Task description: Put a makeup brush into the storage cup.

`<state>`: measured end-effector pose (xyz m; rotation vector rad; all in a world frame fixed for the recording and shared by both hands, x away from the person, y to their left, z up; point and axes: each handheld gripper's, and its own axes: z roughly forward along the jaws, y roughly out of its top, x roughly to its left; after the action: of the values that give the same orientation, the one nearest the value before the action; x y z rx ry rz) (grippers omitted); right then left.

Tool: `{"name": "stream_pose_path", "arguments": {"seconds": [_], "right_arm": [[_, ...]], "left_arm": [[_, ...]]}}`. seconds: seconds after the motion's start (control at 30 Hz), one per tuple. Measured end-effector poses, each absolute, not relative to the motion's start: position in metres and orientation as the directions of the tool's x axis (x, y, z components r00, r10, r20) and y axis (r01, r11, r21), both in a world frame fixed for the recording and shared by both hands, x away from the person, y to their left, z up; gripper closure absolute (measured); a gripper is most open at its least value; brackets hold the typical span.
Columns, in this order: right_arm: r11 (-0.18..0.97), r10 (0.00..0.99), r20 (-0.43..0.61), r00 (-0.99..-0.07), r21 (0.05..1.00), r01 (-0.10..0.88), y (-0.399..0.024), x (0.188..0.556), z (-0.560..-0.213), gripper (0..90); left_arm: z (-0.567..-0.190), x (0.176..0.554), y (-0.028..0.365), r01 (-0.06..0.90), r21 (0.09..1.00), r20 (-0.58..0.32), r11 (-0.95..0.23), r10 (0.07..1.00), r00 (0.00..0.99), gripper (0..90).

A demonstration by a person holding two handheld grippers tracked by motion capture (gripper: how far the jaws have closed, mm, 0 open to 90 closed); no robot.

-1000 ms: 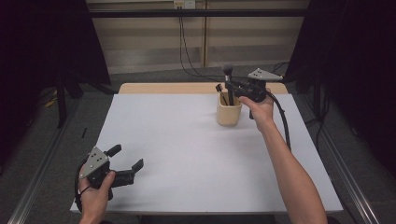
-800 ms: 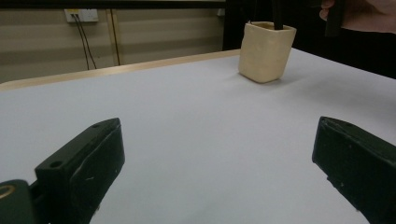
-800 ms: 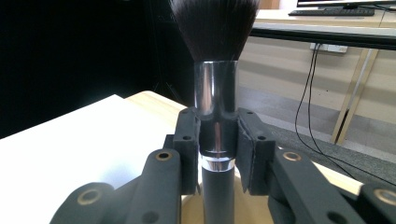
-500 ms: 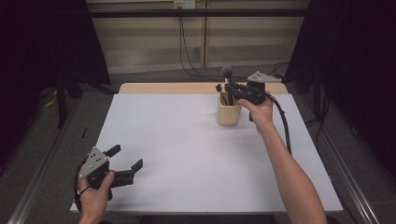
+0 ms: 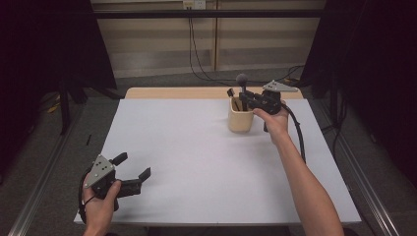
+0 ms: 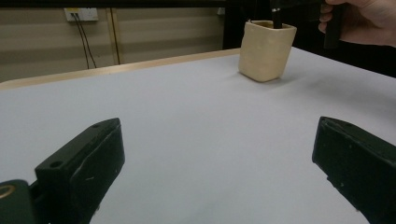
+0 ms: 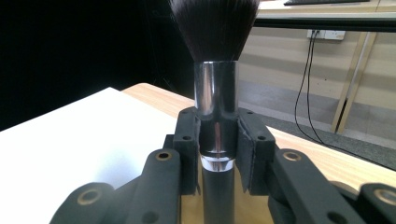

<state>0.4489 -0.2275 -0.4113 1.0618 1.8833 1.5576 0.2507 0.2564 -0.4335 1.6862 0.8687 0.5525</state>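
Note:
A makeup brush [image 5: 242, 86] with a dark bristle head and a shiny metal collar [image 7: 217, 102] stands upright. My right gripper [image 5: 243, 100] is shut on its handle just below the collar, with the pads [image 7: 187, 149] pressing on both sides. The brush's lower end reaches down into a beige cup [image 5: 240, 121] at the table's far right. The cup [image 6: 266, 51] and the brush handle [image 6: 277, 14] are also in the left gripper view. My left gripper [image 5: 133, 166] rests at the near left corner, open with nothing between its jaws [image 6: 215, 172].
The white table top [image 5: 196, 147] has a wooden strip [image 5: 172, 92] along its far edge. Another dark stick [image 5: 230, 92] pokes out of the cup. Cables [image 5: 196, 54] hang down the wall behind, and metal rails [image 5: 359, 172] run beside the table.
My right gripper has sunk slightly with the brush toward the cup. The left gripper has not moved.

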Motion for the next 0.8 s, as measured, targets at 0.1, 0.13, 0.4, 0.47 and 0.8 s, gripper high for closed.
{"name": "stream_pose_path", "arguments": {"seconds": [0.1,0.13,0.4,0.47,0.8], "right_arm": [[0.054,0.799,0.117,-0.590,0.963,0.265,-0.227,0.449,-0.413,72.4],[0.054,0.799,0.118,-0.590,0.963,0.265,-0.227,0.449,-0.414,72.4],[0.056,0.799,0.128,-0.588,0.957,0.284,-0.225,0.449,-0.418,72.3],[0.058,0.799,0.128,-0.588,0.956,0.288,-0.225,0.449,-0.418,72.4],[0.070,0.808,0.119,-0.577,0.953,0.296,-0.232,0.446,-0.423,71.9]], "left_arm": [[-0.433,0.251,0.257,0.266,0.956,-0.071,-0.125,0.780,0.622,2.4],[-0.433,0.251,0.257,0.265,0.956,-0.072,-0.122,0.781,0.621,2.4],[-0.434,0.250,0.256,0.267,0.955,-0.071,-0.127,0.778,0.624,2.4],[-0.434,0.250,0.256,0.266,0.955,-0.070,-0.128,0.777,0.625,2.4],[-0.434,0.251,0.256,0.267,0.955,-0.069,-0.129,0.777,0.625,2.4]]}}
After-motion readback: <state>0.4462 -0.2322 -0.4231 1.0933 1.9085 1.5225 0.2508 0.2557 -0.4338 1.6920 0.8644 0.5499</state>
